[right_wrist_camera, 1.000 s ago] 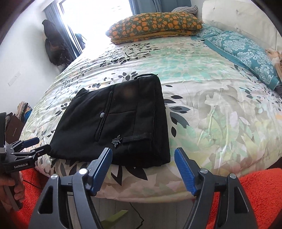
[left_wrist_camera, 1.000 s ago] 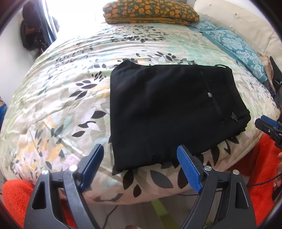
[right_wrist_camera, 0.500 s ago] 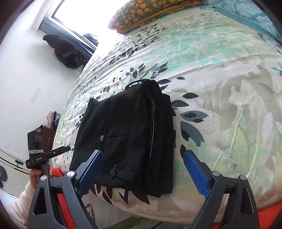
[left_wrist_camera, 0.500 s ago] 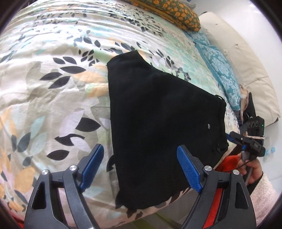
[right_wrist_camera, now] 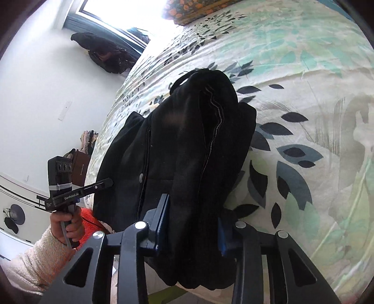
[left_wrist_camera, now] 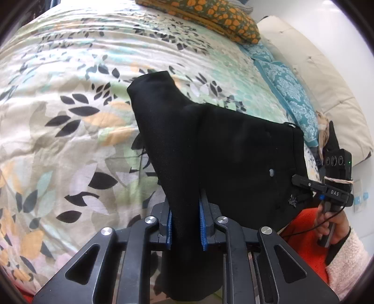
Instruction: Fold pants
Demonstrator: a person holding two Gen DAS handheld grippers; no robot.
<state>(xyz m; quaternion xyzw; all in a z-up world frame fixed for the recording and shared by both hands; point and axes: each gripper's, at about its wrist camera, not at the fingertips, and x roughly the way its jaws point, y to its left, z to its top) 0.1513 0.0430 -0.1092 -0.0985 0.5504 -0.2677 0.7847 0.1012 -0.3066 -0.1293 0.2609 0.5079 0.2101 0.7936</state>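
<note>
The black pants (left_wrist_camera: pixel 222 149) lie folded on the floral bedspread (left_wrist_camera: pixel 58 117), near its front edge. My left gripper (left_wrist_camera: pixel 185 210) is closing its jaws, and its blue pads (left_wrist_camera: pixel 203 222) press on the near left edge of the pants, which bunches up between them. My right gripper (right_wrist_camera: pixel 192 222) is closing too, pinching the thick waistband side of the pants (right_wrist_camera: pixel 187 145) between its pads. Each gripper shows in the other's view, held by a hand in a cream fleece sleeve: the right gripper (left_wrist_camera: pixel 303 189) and the left gripper (right_wrist_camera: pixel 105 184).
An orange patterned pillow (left_wrist_camera: pixel 210 21), a teal pillow (left_wrist_camera: pixel 287 93) and a cream headboard cushion (left_wrist_camera: pixel 322 77) lie at the far end of the bed. Dark clothes (right_wrist_camera: pixel 105 56) hang by the bright window. Orange fabric (left_wrist_camera: pixel 303 238) lies below the bed edge.
Both grippers moved in to the near edge of the pants and went from open to closed on the fabric, which now rises into ridges between the pads.
</note>
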